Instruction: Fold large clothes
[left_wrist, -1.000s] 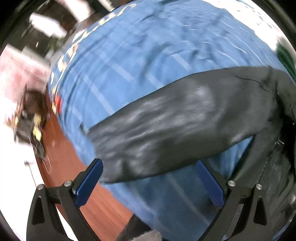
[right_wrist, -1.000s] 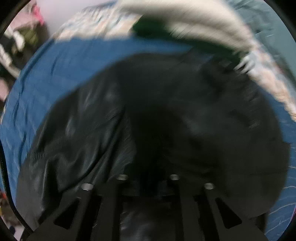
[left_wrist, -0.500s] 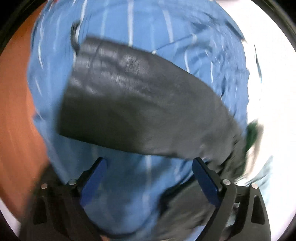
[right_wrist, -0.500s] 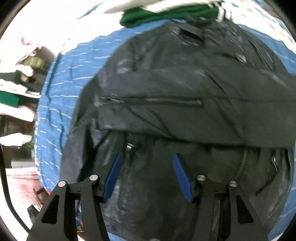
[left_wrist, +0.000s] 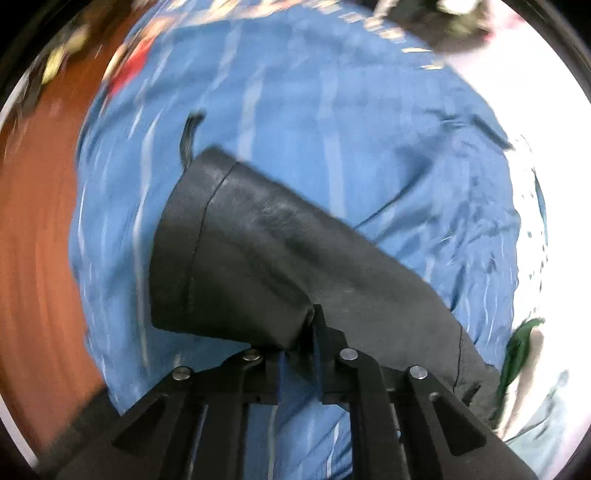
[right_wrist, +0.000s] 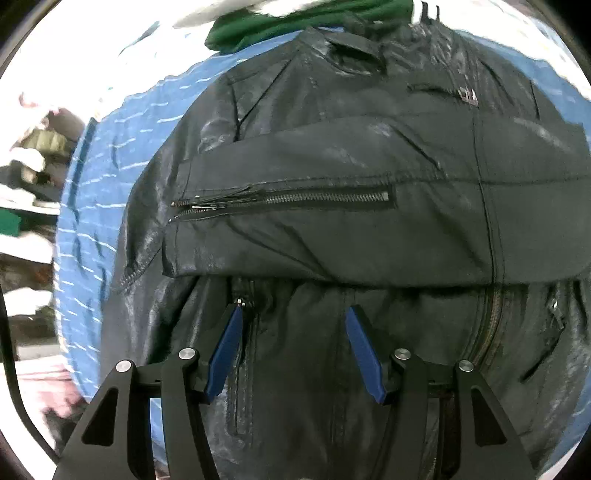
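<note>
The jaws of the left gripper (left_wrist: 308, 332) are clenched on the edge of a black leather jacket sleeve (left_wrist: 258, 258), pinching the material where a fold bunches between the closed tips, while the jaws of the right gripper (right_wrist: 293, 345) stand released, their blue pads (right_wrist: 225, 350) apart and poised just over the lower front of the black leather jacket (right_wrist: 332, 221) without gripping it. In the left wrist view the sleeve stretches from the lower right up toward the middle, its cuff end wide and flattened, with a seam line running across near the cuff. In the right wrist view the jacket lies spread front-up, collar toward the top, and the other sleeve (right_wrist: 369, 206) is folded crosswise over the chest, its open cuff zipper (right_wrist: 288, 201) showing. The main front zipper (right_wrist: 484, 325) runs down at the right, below that sleeve. The jacket rests on a blue cloth with thin pale stripes (left_wrist: 332, 110), which covers the surface beneath; whether that is a bed or a worktop I cannot tell. A green garment (right_wrist: 280, 26) lies just beyond the collar, touching it. To the left, past the blue cloth's edge, a reddish-brown floor (left_wrist: 37, 240) shows in the left wrist view, blurred.
</note>
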